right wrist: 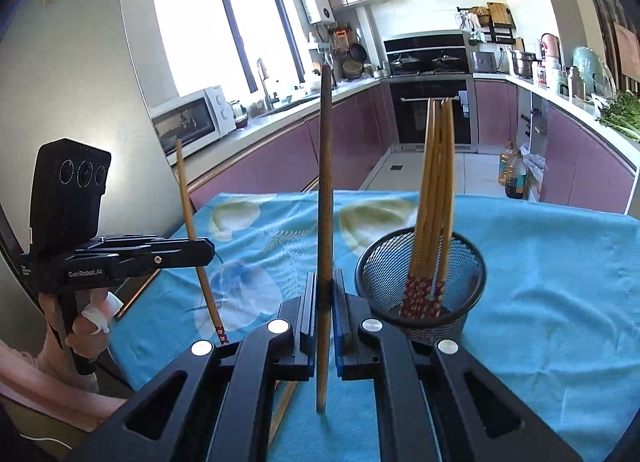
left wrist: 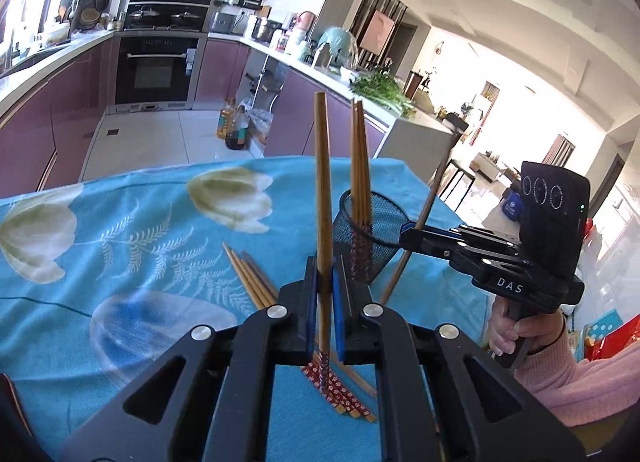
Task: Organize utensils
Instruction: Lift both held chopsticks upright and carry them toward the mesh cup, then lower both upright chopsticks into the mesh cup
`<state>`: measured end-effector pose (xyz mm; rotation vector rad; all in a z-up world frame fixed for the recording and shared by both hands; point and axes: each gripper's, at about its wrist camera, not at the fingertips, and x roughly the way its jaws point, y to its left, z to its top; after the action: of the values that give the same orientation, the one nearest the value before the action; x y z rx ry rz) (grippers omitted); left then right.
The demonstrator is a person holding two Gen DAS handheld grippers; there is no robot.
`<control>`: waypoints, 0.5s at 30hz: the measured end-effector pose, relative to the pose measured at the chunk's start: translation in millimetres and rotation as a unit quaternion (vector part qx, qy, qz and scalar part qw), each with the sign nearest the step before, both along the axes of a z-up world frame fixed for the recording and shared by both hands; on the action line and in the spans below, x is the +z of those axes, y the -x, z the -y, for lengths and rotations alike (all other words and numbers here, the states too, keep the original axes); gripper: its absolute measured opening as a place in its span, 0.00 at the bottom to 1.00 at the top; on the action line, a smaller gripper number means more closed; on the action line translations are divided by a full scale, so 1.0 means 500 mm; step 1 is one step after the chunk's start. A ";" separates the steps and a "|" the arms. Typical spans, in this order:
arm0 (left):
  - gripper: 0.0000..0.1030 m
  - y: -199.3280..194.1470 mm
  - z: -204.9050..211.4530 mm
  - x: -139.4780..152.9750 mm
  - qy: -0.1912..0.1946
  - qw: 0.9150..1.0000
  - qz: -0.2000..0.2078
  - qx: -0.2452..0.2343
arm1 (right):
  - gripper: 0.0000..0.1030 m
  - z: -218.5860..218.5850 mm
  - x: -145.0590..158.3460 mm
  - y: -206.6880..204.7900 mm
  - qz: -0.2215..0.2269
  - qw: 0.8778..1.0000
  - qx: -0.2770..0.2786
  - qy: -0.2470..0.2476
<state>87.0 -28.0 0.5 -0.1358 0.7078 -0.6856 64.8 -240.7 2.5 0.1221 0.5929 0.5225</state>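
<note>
Chopsticks stand upright — one clamped in each closed gripper, left and right — beside the mesh holder on the table.

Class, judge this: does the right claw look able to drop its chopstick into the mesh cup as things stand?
Probably yes: the right claw holds its chopstick upright beside the mesh cup, whose open mouth is only partly filled.

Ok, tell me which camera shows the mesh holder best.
The right wrist view. There the black mesh holder shows its full rim, wall and the chopsticks in the holder, unobstructed. In the left wrist view the mesh holder is partly hidden: the left claw with its chopstick and the right claw cross it.
</note>
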 end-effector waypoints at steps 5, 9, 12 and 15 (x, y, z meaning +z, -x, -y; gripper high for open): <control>0.07 -0.003 0.008 0.036 0.016 1.000 0.020 -0.006 | 0.06 0.023 0.028 0.000 0.021 1.000 -0.011 -0.006; 0.07 -0.014 0.024 0.063 0.023 0.999 0.036 -0.009 | 0.06 0.038 0.052 -0.001 0.035 0.999 -0.017 -0.007; 0.07 -0.027 0.040 0.085 0.028 0.999 0.044 -0.013 | 0.06 0.052 0.070 -0.003 0.048 0.999 -0.022 -0.005; 0.07 -0.038 0.057 0.108 0.029 0.998 0.057 -0.015 | 0.06 0.063 0.088 -0.002 0.062 0.998 -0.027 -0.003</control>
<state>105.8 -56.6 54.3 -0.1388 0.5809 -0.7374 65.8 -272.0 46.6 0.1104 0.4657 0.4767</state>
